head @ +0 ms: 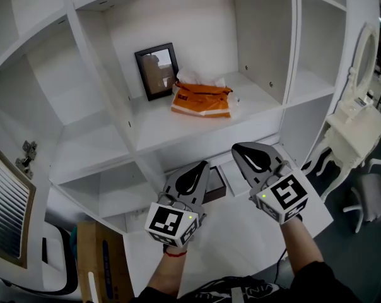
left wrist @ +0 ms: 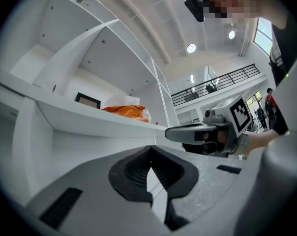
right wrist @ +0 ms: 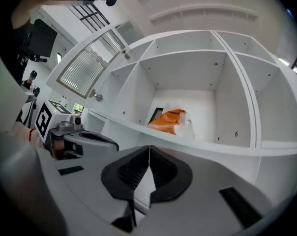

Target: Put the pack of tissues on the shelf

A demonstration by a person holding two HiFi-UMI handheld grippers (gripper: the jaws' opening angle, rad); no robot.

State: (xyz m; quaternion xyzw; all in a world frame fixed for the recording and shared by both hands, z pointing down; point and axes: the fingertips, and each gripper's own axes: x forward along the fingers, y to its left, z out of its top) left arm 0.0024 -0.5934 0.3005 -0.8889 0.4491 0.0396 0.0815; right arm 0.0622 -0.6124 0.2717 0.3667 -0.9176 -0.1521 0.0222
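Observation:
The orange and white pack of tissues (head: 202, 99) lies on the white shelf (head: 178, 128), next to a dark picture frame (head: 157, 71). It also shows as the orange pack (right wrist: 172, 120) in the right gripper view and as the pack (left wrist: 126, 110) in the left gripper view. Both grippers hang below and in front of that shelf, apart from the pack. My left gripper (head: 189, 180) is shut with nothing in it. My right gripper (head: 252, 158) is shut and empty too, its jaws touching at the tips.
A dark box (head: 214, 187) sits in the lower compartment between the two grippers. A cardboard box (head: 99, 257) stands on the floor at lower left. A white dresser with a mirror (head: 361, 115) is at the right. A louvred panel (head: 7, 201) is at far left.

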